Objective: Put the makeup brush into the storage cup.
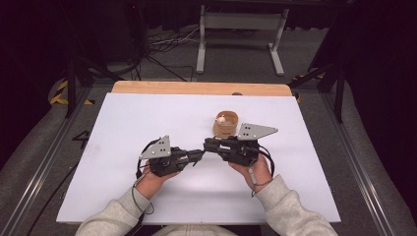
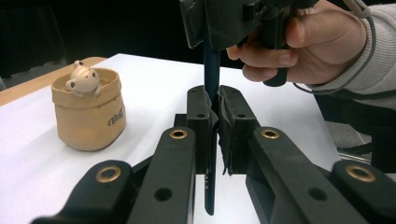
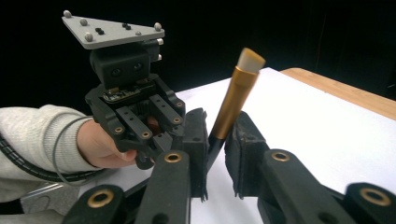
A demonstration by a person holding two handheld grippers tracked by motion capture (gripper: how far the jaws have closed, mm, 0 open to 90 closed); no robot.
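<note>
A slim brush with a dark blue handle (image 2: pixel 211 65), a gold ferrule (image 3: pixel 233 100) and a pale tip spans the two grippers above the middle of the white table (image 1: pixel 147 118). My left gripper (image 1: pixel 200 154) (image 2: pixel 215 100) is shut on the handle, which runs upright between its pads. My right gripper (image 1: pixel 206 145) (image 3: pixel 217 123) faces it tip to tip. Its jaws stand around the brush just below the ferrule with a small gap showing, so it is open. The brush leans toward its left pad.
A small tan pot (image 1: pixel 226 124) (image 2: pixel 88 116) with a little bear figurine (image 2: pixel 83 78) on its rim stands just behind the grippers. The table's wooden far edge (image 1: pixel 196 88) lies beyond it. Cables and a stand base lie on the floor farther back.
</note>
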